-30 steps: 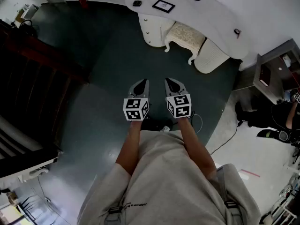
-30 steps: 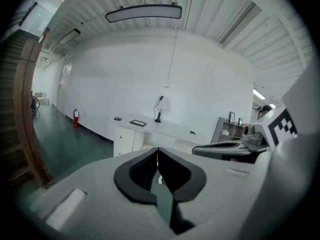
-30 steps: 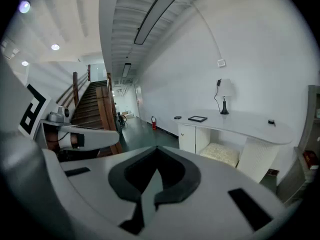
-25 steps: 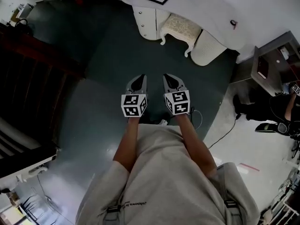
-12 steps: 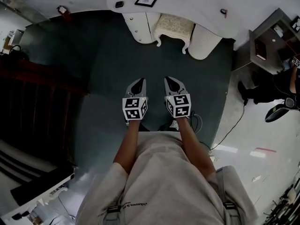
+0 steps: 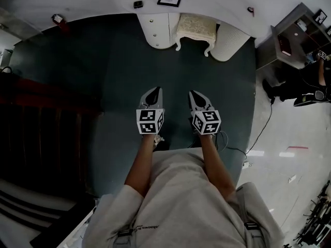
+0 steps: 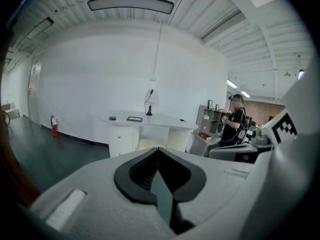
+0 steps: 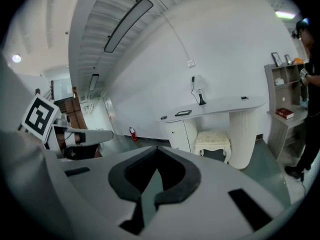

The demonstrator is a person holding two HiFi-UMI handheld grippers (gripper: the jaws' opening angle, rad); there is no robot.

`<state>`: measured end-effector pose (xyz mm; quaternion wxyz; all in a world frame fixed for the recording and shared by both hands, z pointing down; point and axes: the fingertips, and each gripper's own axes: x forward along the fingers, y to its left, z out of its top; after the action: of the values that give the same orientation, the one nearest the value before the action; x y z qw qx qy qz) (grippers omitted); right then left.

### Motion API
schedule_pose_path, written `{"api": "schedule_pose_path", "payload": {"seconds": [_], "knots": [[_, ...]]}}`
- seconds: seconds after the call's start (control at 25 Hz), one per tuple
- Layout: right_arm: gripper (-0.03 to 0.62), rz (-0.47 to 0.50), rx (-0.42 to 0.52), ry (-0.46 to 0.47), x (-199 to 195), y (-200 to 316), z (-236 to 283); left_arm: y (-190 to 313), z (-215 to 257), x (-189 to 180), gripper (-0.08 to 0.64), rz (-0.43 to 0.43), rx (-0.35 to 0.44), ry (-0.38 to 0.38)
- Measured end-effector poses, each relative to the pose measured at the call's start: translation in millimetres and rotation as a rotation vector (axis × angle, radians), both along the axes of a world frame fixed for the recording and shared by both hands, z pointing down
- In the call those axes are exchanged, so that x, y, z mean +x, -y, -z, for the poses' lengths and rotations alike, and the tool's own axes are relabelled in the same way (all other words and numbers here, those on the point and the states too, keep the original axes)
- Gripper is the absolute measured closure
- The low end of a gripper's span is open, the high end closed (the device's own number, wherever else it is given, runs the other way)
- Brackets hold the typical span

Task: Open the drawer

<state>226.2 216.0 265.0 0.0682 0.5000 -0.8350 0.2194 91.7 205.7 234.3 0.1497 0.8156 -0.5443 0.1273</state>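
Grey hand-held left gripper (image 6: pixel 154 91): jaws pressed together, nothing between them. Grey right gripper (image 6: pixel 195 94): same, tips meeting, empty. The two sit side by side, marker cubes up, just ahead of the person's light grey shirt (image 6: pixel 186 200). Both point to 12 o'clock in the head view, over the dark green floor (image 6: pixel 103 87), and touch nothing.

The white knobbed drawer (image 6: pixel 155 29) is at 12 o'clock from the grippers, well apart from them. It sits in the left pedestal of the white curved desk (image 6: pixel 222 6), and its front looks flush. In the left gripper view it shows just above the jaw tips, toward 11 o'clock.

- A cream padded stool with curved legs (image 6: pixel 195 27) is tucked under the desk, just at 3 o'clock of the drawer.
- A white ribbed round pedestal (image 6: pixel 231 37) stands further toward 3 o'clock.
- A black-framed picture (image 6: pixel 169 0) lies on the desk top.
- A red fire extinguisher (image 6: pixel 58 19) stands by the wall at 10 o'clock.
- A second person in black (image 6: pixel 305 87) is by a grey shelf unit (image 6: pixel 289 43) at 2 o'clock.
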Motion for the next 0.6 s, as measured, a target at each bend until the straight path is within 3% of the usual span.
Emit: {"api": "schedule_pose_path", "payload": {"seconds": [0.16, 0.28, 0.6], "knots": [[0.577, -0.022, -0.003, -0.07, -47.9, -8.5, -4.9, 6.8, -0.7, -57.4, 0.549, -0.009, -0.001, -0.013], [0.577, -0.045, 0.015, -0.064, -71.7, -14.5, 5.6, 3.1, 1.9, -86.2, 0.549, -0.017, 0.002, -0.031], [0.577, -0.071, 0.041, -0.045, -102.2, -5.5, 21.6, -3.1, 5.1, -109.7, 0.549, -0.067, 0.015, -0.085]]}}
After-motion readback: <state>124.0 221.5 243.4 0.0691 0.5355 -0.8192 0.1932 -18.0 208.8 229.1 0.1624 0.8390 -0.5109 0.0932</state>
